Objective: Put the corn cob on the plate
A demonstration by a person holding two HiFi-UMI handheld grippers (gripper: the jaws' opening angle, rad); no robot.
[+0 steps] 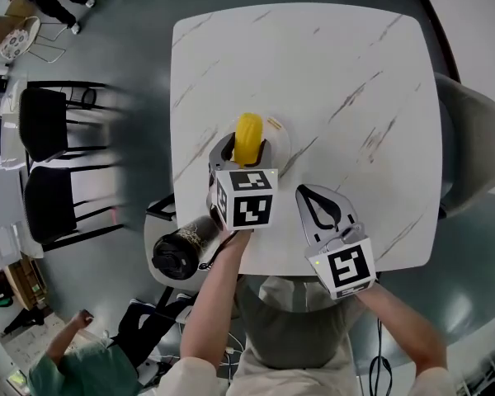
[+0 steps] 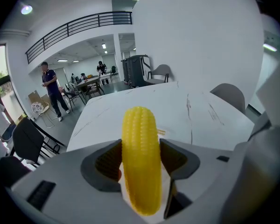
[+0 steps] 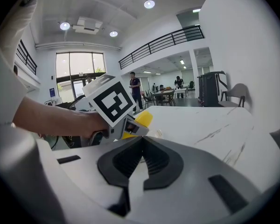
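Note:
A yellow corn cob (image 1: 249, 135) stands tilted between the jaws of my left gripper (image 1: 246, 149), whose pads press on both its sides. In the left gripper view the corn cob (image 2: 140, 143) runs lengthwise through the left gripper (image 2: 140, 158). It hangs just over a pale, faint round plate (image 1: 282, 141) on the white marble table (image 1: 346, 73). I cannot tell whether the cob touches the plate. My right gripper (image 1: 312, 198) rests near the table's front edge, its jaws shut together on nothing. In the right gripper view the right gripper (image 3: 142, 146) points toward the left gripper (image 3: 115, 107) and the cob (image 3: 143, 119).
A black cylinder (image 1: 180, 251) sits at the table's near left corner. Black chairs (image 1: 45, 163) stand on the floor to the left, and a grey chair (image 1: 478, 147) stands at the right edge. A person (image 1: 74, 361) is at the lower left.

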